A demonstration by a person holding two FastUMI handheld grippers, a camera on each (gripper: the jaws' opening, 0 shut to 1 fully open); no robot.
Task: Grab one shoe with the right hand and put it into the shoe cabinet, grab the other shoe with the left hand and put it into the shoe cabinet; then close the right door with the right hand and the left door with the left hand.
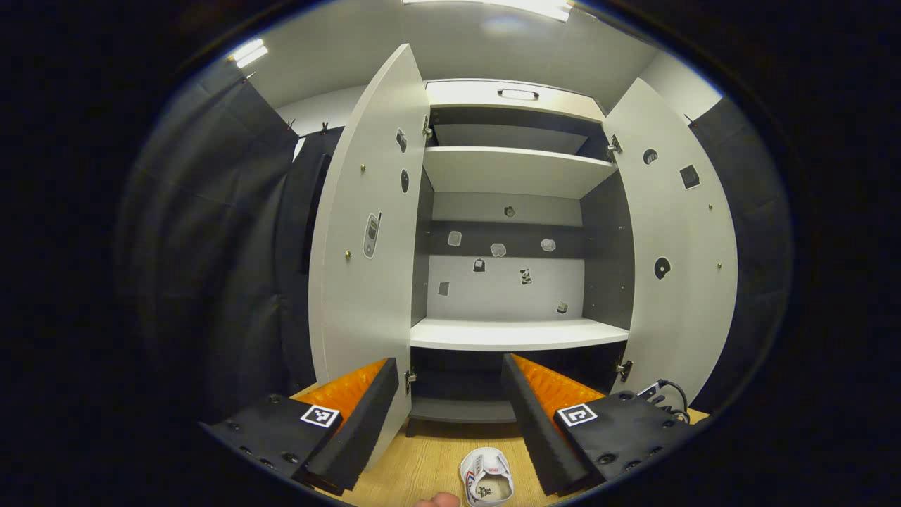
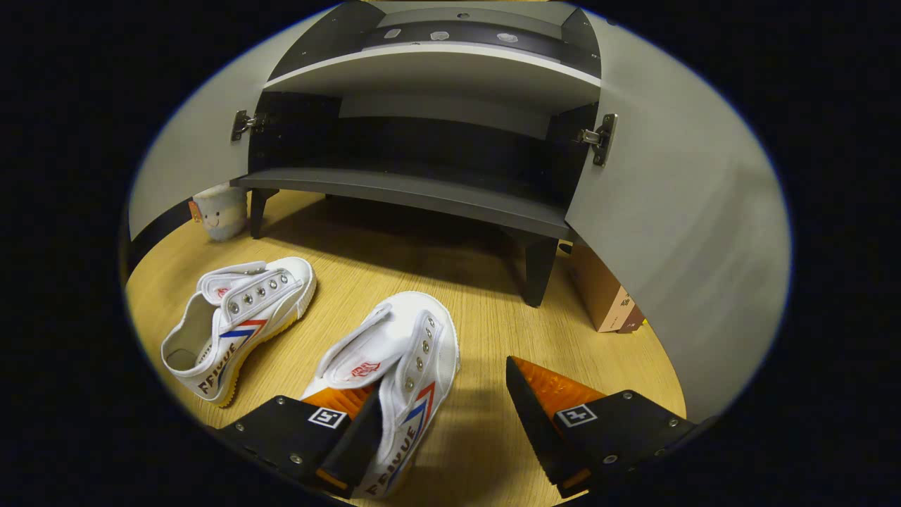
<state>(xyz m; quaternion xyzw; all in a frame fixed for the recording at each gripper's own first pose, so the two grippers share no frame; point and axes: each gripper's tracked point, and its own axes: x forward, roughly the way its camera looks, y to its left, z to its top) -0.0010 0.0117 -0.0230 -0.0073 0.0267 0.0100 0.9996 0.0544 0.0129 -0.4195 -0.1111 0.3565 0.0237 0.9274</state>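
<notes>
in the left gripper view the shoe cabinet stands with both doors swung open and its shelves bare, so nothing is stowed yet; one shoe lies on the floor below my left gripper, whose jaws gape wide on nothing. in the right gripper view my right gripper is spread wide over the nearer shoe, one finger overlapping it, not clamped; the other shoe lies beside it.
</notes>
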